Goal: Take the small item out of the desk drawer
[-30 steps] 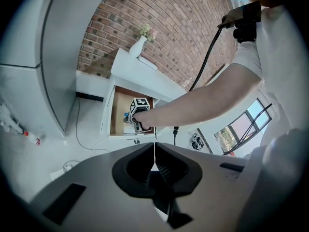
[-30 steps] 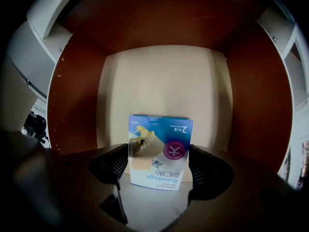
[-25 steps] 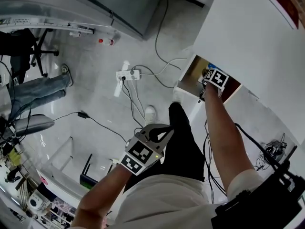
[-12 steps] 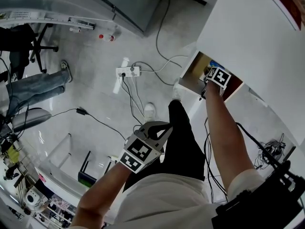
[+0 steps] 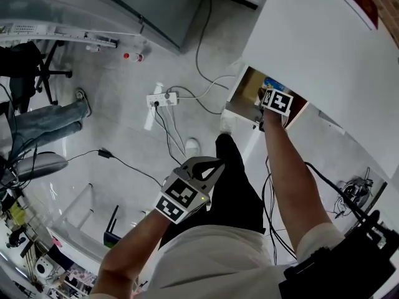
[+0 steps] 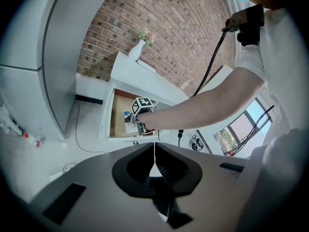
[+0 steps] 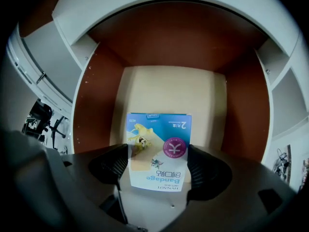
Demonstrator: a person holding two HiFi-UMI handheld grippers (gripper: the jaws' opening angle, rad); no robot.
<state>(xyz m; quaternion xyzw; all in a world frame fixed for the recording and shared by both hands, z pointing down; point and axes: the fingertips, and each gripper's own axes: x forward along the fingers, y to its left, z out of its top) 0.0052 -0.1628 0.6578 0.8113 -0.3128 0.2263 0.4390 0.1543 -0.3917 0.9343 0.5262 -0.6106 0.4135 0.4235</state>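
Observation:
The desk drawer (image 5: 244, 97) stands open under the white desk, its pale wooden bottom (image 7: 169, 91) visible between brown walls. A small blue and white bandage box (image 7: 159, 151) sits between the pads of my right gripper (image 7: 157, 167), which press on both of its sides. The head view has the right gripper (image 5: 268, 98) reaching into the drawer beside a bit of blue box (image 5: 272, 84). My left gripper (image 5: 211, 168) hangs over the floor in front of the person's legs, shut and empty (image 6: 154, 149). It looks toward the drawer (image 6: 118, 122) and right gripper (image 6: 140, 114).
A power strip (image 5: 159, 98) with trailing cables lies on the grey floor left of the drawer. A seated person's jeans legs (image 5: 43, 120) and an office chair are at far left. The white desk top (image 5: 312, 36) carries a vase (image 6: 137, 48) by a brick wall.
The right gripper stays inside the drawer on the box. The head view has drifted slightly; the left gripper has barely moved.

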